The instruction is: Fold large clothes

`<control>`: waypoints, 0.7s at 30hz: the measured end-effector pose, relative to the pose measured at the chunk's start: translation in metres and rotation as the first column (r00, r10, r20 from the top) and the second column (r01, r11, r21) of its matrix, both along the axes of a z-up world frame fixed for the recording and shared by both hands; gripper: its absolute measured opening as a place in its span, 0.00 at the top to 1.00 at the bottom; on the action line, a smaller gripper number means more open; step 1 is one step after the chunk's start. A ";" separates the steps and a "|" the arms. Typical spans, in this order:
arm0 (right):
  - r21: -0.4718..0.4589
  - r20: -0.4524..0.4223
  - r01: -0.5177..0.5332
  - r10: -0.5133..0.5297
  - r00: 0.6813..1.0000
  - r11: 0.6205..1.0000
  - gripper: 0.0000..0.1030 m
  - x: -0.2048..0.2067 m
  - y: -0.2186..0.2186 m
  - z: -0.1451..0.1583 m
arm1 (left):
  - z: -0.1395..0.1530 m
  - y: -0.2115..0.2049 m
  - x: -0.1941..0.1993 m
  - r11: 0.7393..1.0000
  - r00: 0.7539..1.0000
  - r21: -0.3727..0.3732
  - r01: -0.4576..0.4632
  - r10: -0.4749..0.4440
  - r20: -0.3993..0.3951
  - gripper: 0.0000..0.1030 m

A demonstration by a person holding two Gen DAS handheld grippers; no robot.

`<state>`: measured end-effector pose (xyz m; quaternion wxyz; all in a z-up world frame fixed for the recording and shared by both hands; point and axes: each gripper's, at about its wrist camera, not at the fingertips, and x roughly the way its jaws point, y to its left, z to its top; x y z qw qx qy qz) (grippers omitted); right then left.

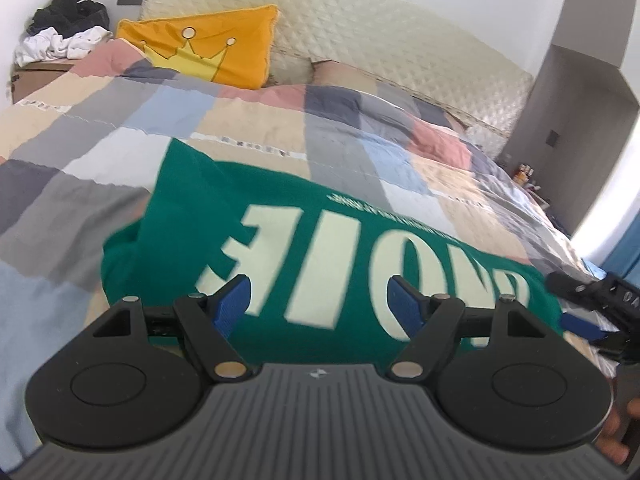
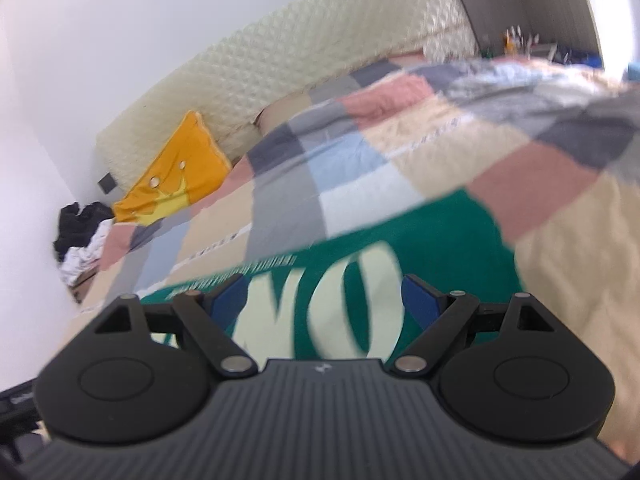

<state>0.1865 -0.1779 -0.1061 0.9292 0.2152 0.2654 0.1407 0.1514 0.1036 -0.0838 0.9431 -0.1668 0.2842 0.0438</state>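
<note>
A: Where's the shirt (image 1: 304, 248)?

B: Flat on the bed (image 1: 100, 136), on the patchwork quilt, near the edge closest to both cameras. It's green with big pale letters, which read upside down from here. That suggests the hem or the neck lies toward the person, though I can't tell which.

A: Is it already folded?

B: Partly, I'd judge. From the left wrist view it looks like a compact block with a straight far edge, and no sleeves stick out. At its left side a bulge of green hints at a layer tucked under.

A: And the tools?

B: The left tool (image 1: 320, 304) has its jaws wide apart with nothing between them; the shirt only shows through the gap behind. The right tool (image 2: 320, 300) is the same: spread wide and empty. In the left view the right tool appears at the far right edge, beside the shirt's right end.

A: Why side by side like that?

B: One for each end of the near edge, probably. Gripping both ends would keep a wide garment square as it is lifted over.

A: Anything in the way?

B: No. The orange pillow (image 1: 208, 48) sits well apart, up by the headboard (image 1: 360, 20).
</note>
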 end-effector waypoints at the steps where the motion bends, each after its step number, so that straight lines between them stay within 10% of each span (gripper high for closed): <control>1: 0.008 -0.015 -0.013 0.013 1.000 1.000 0.17 -0.005 0.003 -0.003 | -0.001 -0.004 -0.005 1.000 1.000 -0.004 0.004 -0.004 0.000 0.23; 15: 0.187 -0.262 -0.048 0.097 0.960 0.981 0.16 -0.001 0.014 -0.052 | -0.031 0.000 -0.002 0.989 0.994 -0.142 -0.032 0.017 -0.107 0.16; 17: 0.213 -0.269 -0.037 0.095 0.958 0.976 0.00 -0.001 0.012 -0.055 | -0.034 0.003 0.002 0.988 0.992 -0.150 -0.044 0.025 -0.122 0.15; 21: 0.264 -0.253 -0.027 0.096 0.963 0.964 0.00 -0.003 0.010 -0.055 | -0.040 0.010 0.005 0.980 0.989 -0.189 -0.067 0.040 -0.143 0.08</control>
